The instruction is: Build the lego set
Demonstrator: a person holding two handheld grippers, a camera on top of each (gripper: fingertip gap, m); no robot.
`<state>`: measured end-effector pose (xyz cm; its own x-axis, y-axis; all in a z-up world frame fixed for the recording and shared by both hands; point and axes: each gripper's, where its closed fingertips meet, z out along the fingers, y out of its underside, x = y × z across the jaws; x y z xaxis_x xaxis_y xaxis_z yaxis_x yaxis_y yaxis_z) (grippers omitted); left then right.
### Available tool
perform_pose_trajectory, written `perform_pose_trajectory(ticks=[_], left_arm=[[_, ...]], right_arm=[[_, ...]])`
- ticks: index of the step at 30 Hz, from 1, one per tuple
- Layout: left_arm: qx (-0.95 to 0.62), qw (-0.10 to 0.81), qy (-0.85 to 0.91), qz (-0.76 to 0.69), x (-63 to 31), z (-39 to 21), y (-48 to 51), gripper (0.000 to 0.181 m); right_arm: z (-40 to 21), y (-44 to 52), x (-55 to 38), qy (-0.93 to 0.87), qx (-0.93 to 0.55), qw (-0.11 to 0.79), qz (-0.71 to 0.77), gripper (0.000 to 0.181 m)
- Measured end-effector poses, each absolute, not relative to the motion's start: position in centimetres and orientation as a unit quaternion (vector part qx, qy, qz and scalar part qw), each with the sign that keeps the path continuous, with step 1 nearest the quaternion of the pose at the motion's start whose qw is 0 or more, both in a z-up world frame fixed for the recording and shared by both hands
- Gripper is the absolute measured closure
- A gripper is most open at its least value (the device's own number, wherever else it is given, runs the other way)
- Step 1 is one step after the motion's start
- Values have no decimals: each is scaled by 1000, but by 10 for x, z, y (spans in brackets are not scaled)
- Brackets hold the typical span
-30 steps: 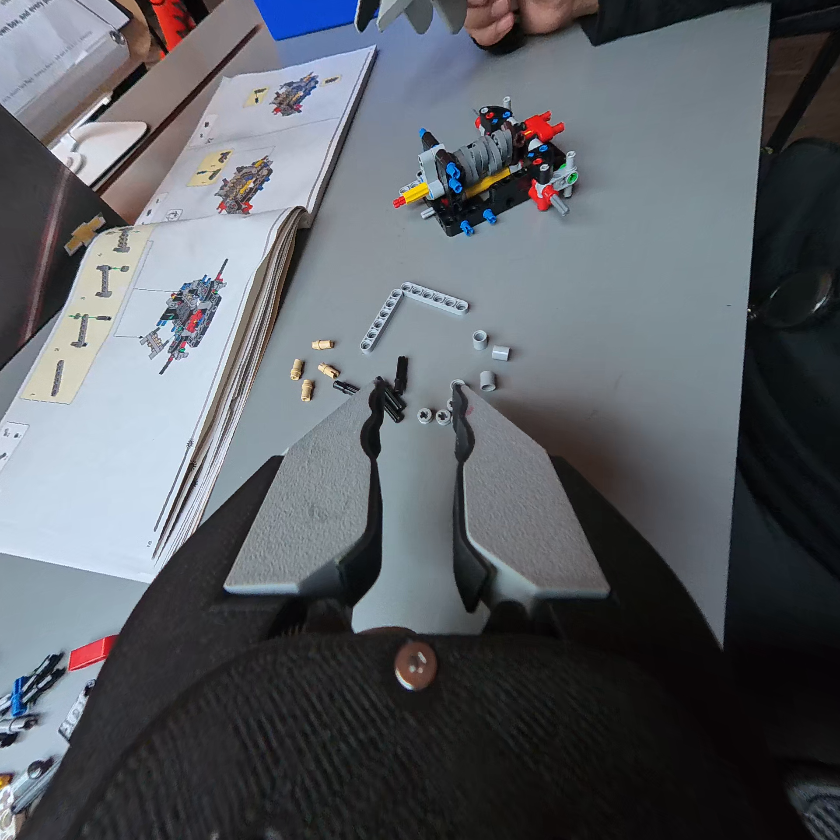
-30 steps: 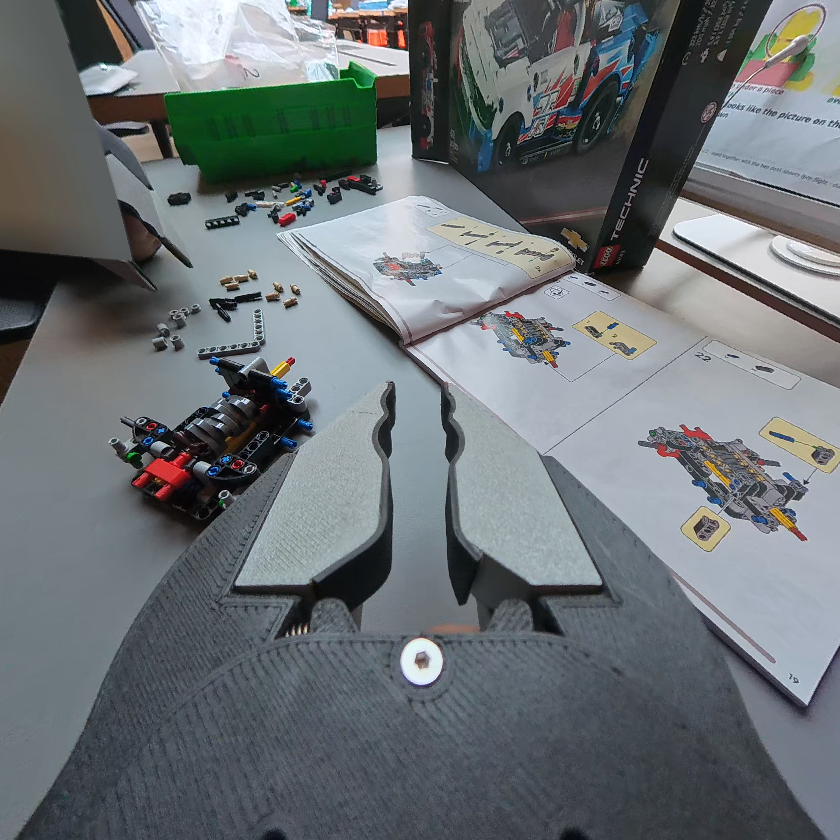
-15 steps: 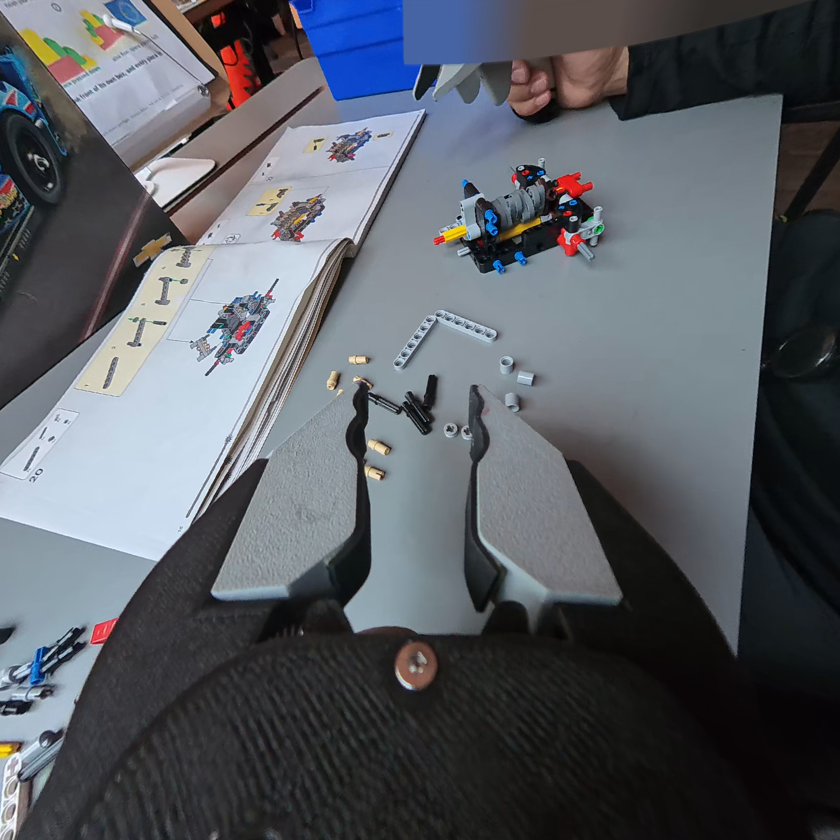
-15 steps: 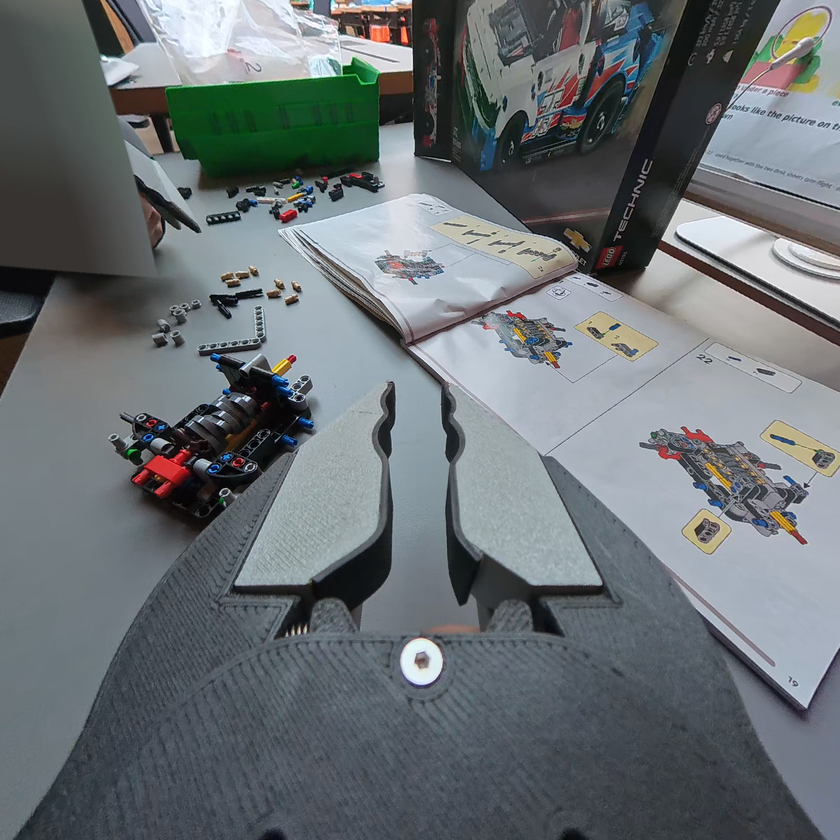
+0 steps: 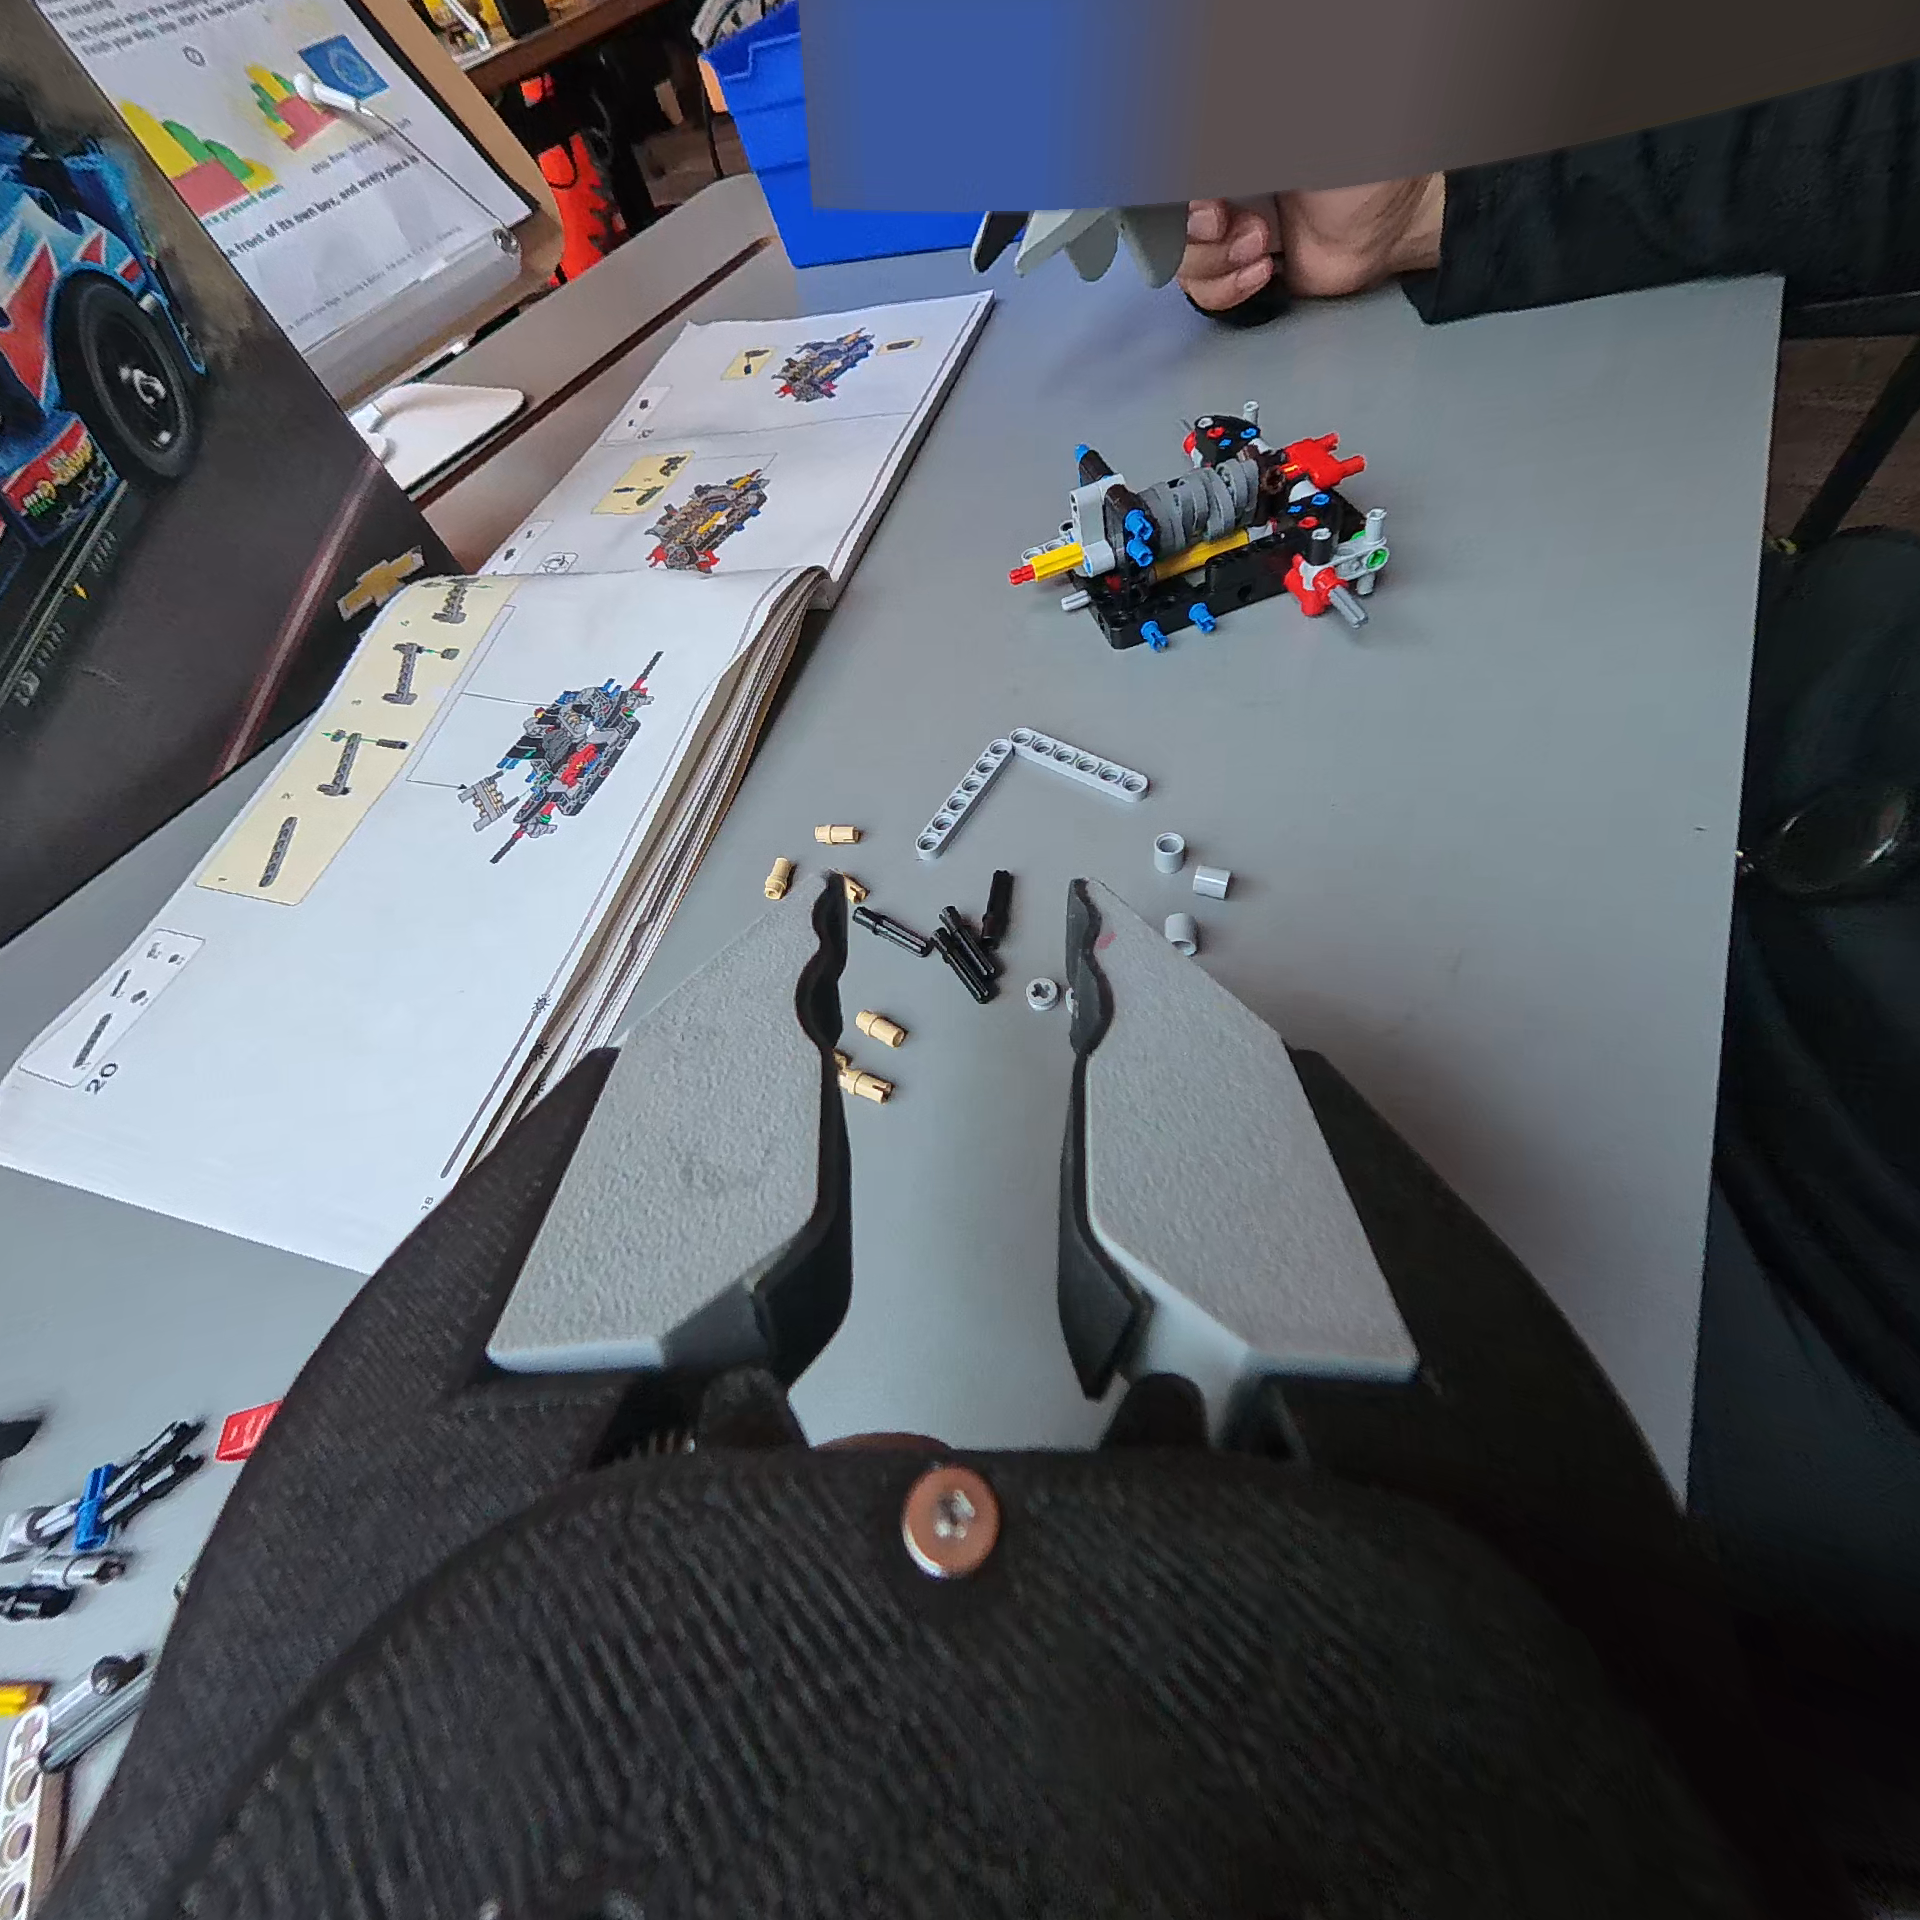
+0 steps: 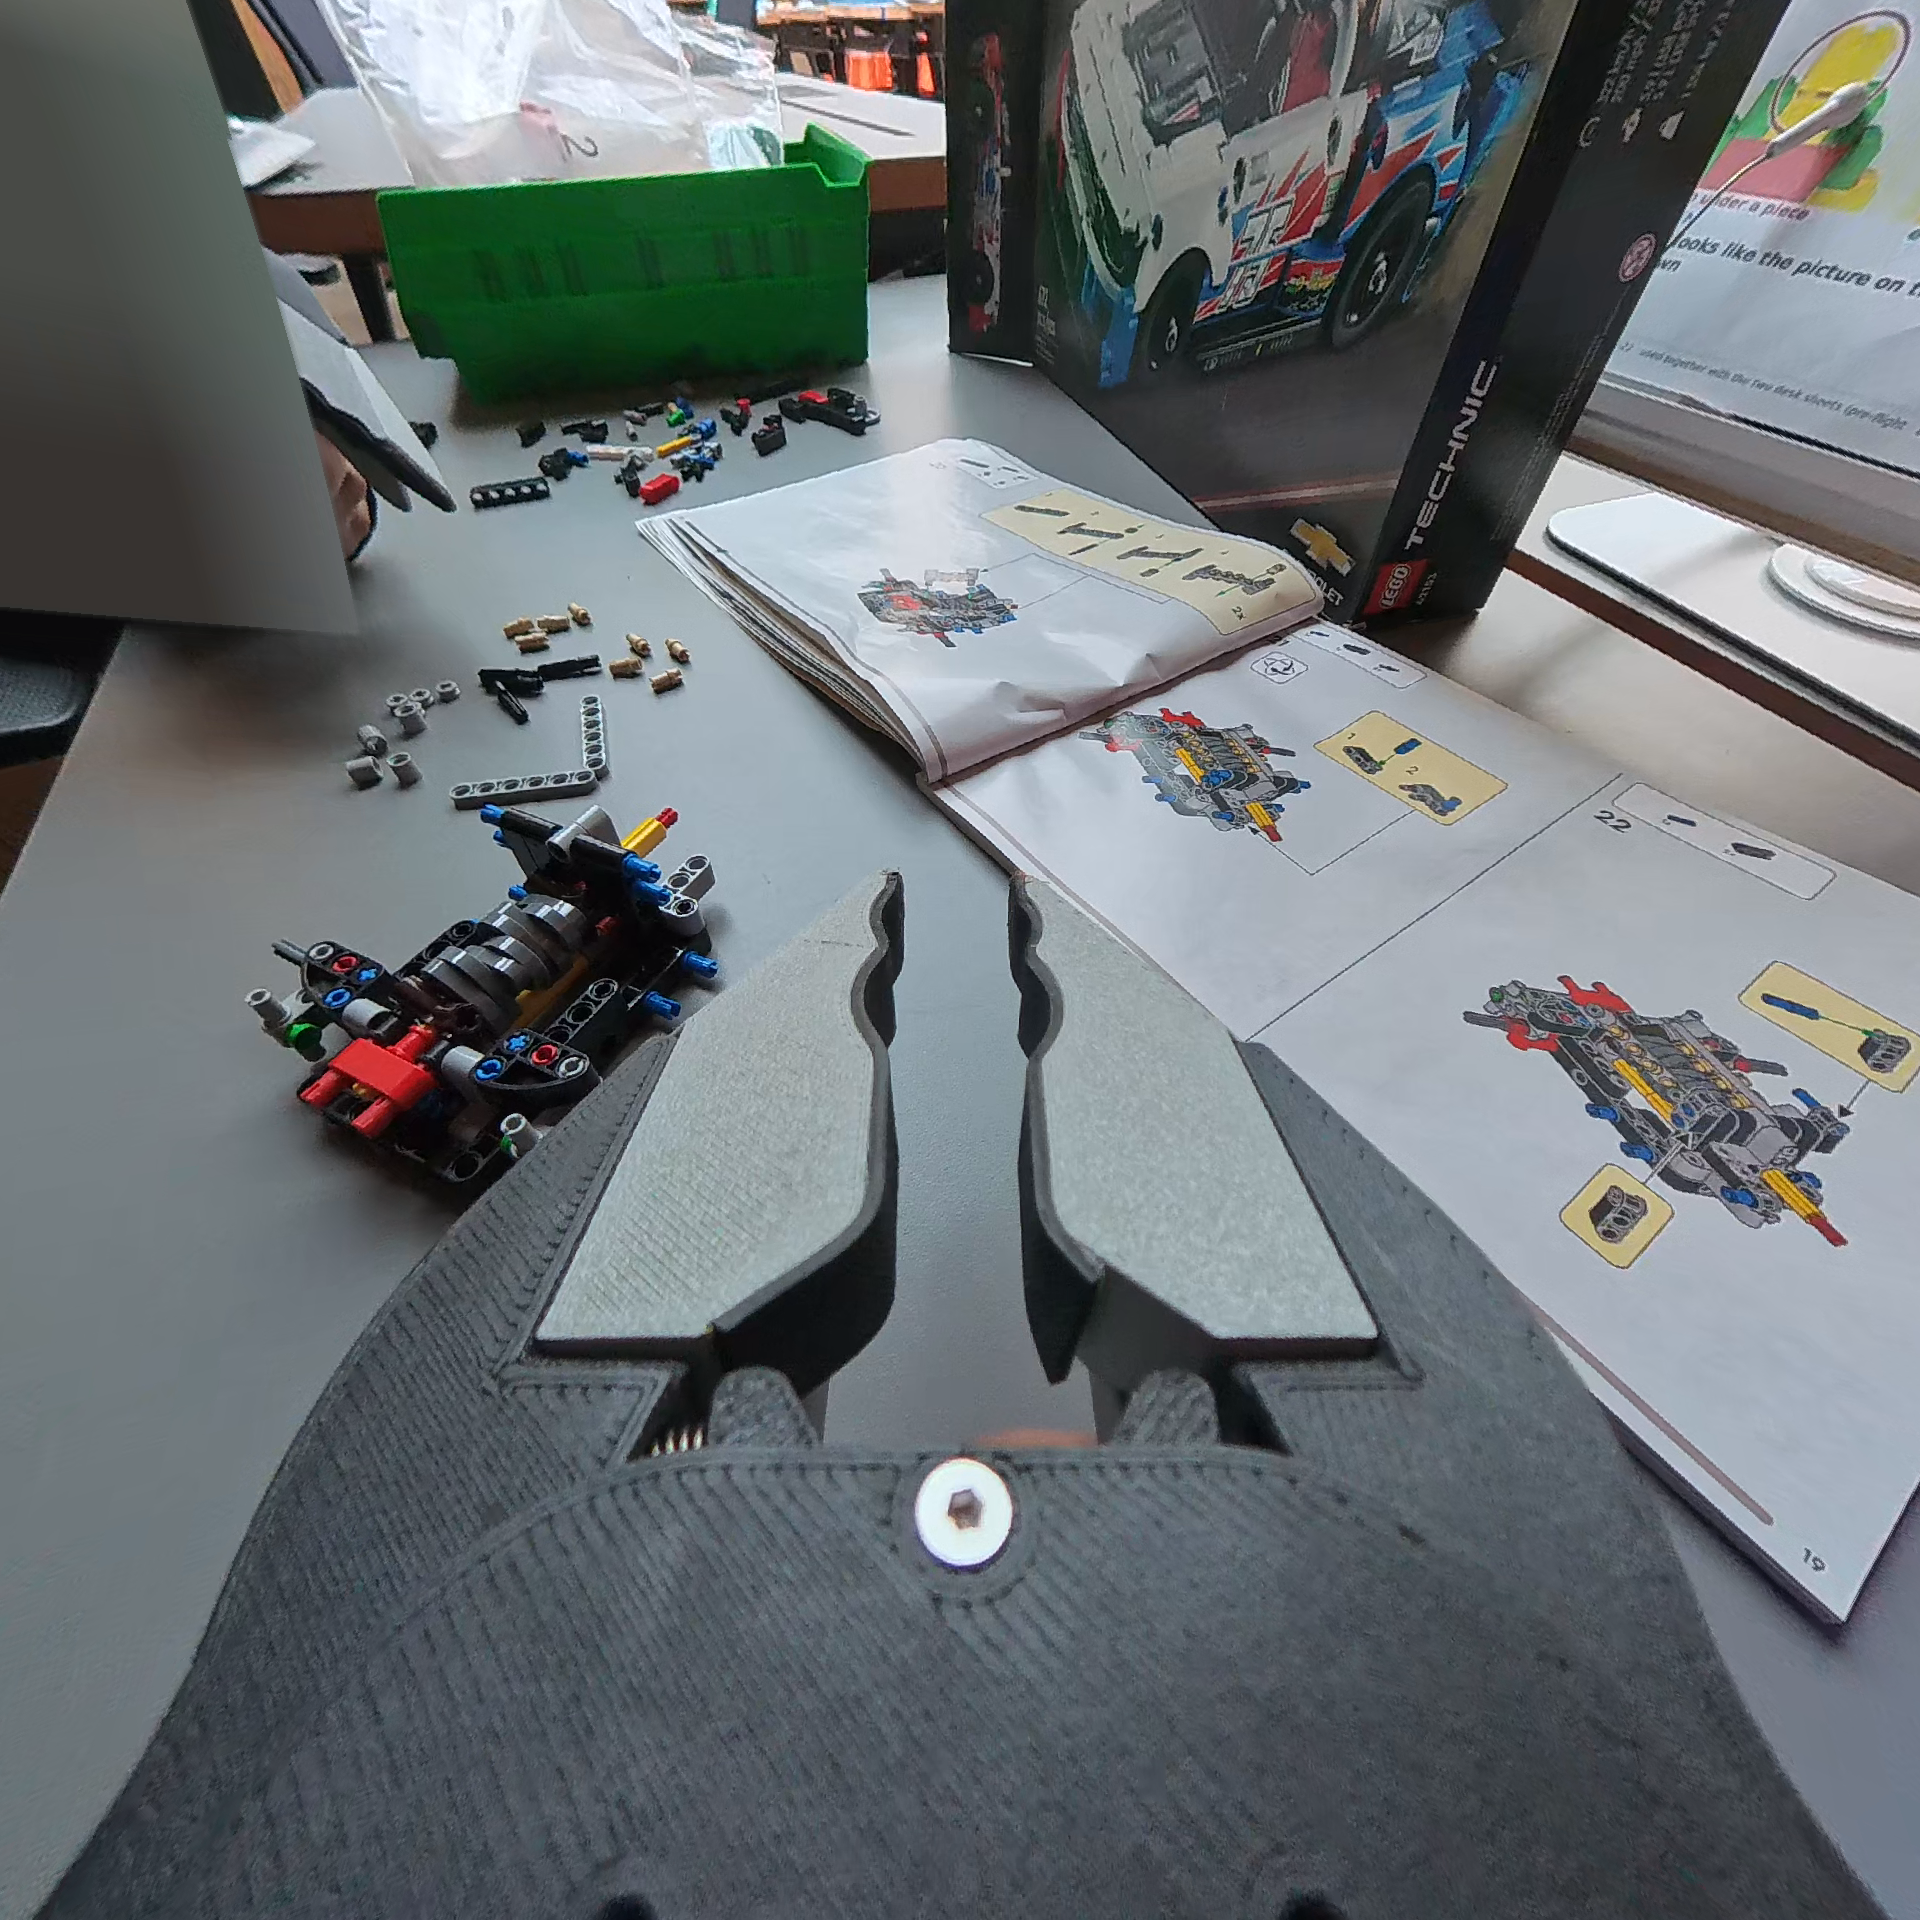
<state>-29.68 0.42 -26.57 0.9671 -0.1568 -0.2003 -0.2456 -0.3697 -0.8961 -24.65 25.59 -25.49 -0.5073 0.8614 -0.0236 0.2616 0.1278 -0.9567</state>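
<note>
Left claw (image 5: 951,904) is spread wide & holds nothing; its tips hover over loose small parts on the grey table (image 5: 1455,935). Between the two fingers lie black pins (image 5: 961,940), two tan pins (image 5: 873,1055) and a small grey ring (image 5: 1042,994). Whether the tips touch the table or any part can't be told.

Right claw (image 6: 954,899) is parted by a narrower gap, also empty, above bare table btw the half-built model & the booklet.

Left wrist view: the half-built model (image 5: 1205,530) sits at approx 1 o'clock from the claw tips, well apart, flat on the table. It has a black frame, grey ribbed drums in the middle, a yellow rod w/ a red tip sticking out one end, red pieces at the other end, and blue pins along the sides. A grey L-shaped beam (image 5: 1023,784) lies btw model and claw at 12 o'clock. Three grey sleeves (image 5: 1190,883) lie at 2 o'clock, more tan pins (image 5: 810,857) at 10 o'clock. The open booklet (image 5: 468,810) lies at 9–10 o'clock.

Right wrist view: the model is at 9–10 o'clock, just beside the left finger. A green bin (image 6: 634,260) and scattered mixed parts (image 6: 686,436) sit at 11 o'clock, the set's box (image 6: 1299,260) stands at 1 o'clock, behind the booklet.
</note>
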Motion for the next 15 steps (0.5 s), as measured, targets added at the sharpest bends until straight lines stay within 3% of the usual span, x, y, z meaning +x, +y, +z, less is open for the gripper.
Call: perform_pose_trajectory(ticks=[15], left_arm=[[-831, 545, -2, 110, -352, -263, 1, 142]], right_arm=[[-256, 249, -245, -702, -394, 282, 522, 165]])
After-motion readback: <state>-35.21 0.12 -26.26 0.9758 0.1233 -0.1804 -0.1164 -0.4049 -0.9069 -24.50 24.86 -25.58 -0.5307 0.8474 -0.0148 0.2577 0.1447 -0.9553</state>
